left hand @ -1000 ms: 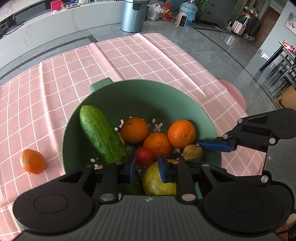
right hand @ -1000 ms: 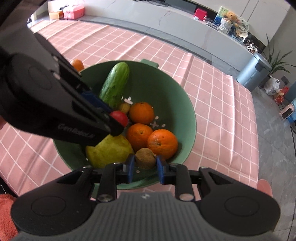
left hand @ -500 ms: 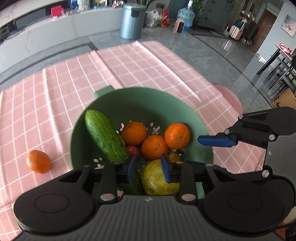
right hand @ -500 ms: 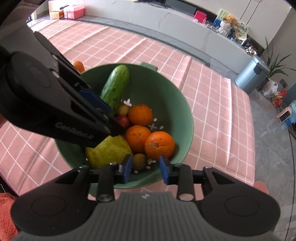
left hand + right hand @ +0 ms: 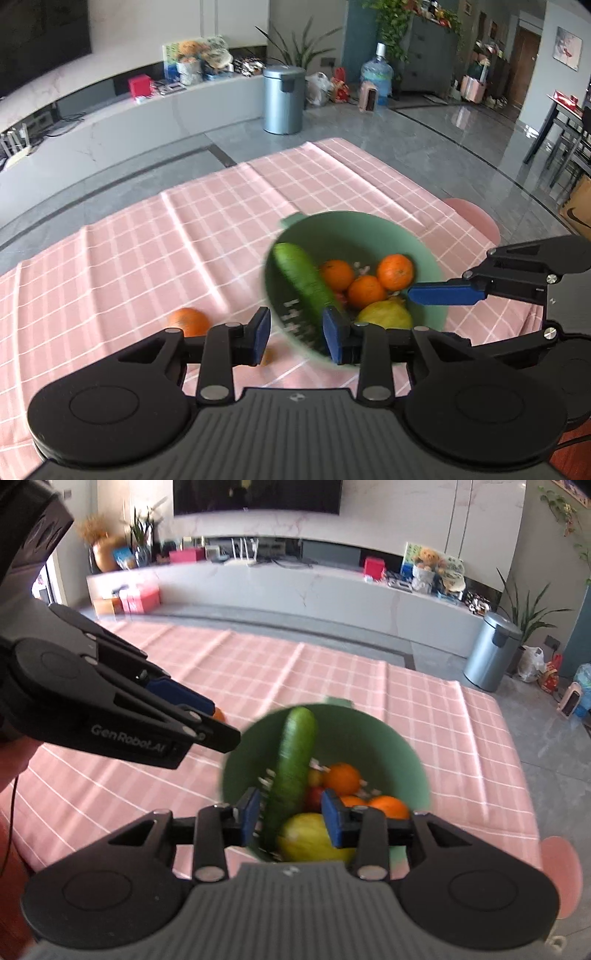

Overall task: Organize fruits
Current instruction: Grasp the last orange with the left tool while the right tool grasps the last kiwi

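Both the left gripper (image 5: 296, 334) and right gripper (image 5: 289, 818) have fingers spreading, grasping nothing; the round green plastic bowl (image 5: 369, 229) holds oranges and cucumber; one small loose orange (image 5: 189, 320) sits on the pink-checked counter (image 5: 147, 240), liable to roll if nudged.

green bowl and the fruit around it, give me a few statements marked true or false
1. A cucumber lies inside the green bowl. True.
2. Every orange is in the bowl. False: one orange sits out on the pink checked tablecloth, apart from the bowl.
3. The left gripper carries a fruit. False: nothing is held between its pads, and its jaws are opening.
4. A yellow-green fruit lies at the near side of the bowl. True.
5. The right gripper is clamped on the cucumber. False: its pads are clear of it and its jaws are opening.
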A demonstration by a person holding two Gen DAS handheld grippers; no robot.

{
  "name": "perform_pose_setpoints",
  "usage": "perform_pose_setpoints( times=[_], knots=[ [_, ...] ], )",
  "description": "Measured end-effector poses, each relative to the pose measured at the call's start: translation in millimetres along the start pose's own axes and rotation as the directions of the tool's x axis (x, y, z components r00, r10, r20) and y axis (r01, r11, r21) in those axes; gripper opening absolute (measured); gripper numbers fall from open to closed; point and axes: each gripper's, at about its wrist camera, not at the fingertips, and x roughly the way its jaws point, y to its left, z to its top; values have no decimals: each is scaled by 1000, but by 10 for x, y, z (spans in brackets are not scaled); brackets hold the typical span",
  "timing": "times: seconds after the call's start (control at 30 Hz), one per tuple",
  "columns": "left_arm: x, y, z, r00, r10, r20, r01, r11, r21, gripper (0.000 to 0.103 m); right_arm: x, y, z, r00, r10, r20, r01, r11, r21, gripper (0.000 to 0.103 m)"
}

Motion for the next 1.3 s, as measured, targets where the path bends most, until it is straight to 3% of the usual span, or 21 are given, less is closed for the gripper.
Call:
perform_pose_setpoints(
  times=[0.3, 0.57, 0.73, 1.03, 1.3],
  knots=[
    [-128, 449, -369, 998, 63, 18, -62, 997, -51, 40, 192, 631, -63, 997, -1, 71, -4, 998, 69, 34],
    [-35, 650, -626, 992, 129, 9, -128, 990, -60, 40, 512, 1096, -219, 987, -128, 97, 113, 983, 146, 34],
    [23, 775, -710, 990, 138, 26, -135, 987, -86, 40, 758, 1159, -266, 971, -227, 79, 201, 947, 250, 34],
    [260, 996, -739, 990, 143, -5, -142, 984, -111, 40, 1216, 1182, -357, 945, -323, 41, 281, 871, 403, 34],
    [488, 1105, -742, 996, 87, -17, -89, 989, -120, 40, 1483, 1159, -327, 923, -382, 43, 317, 818, 480, 31]
  ],
)
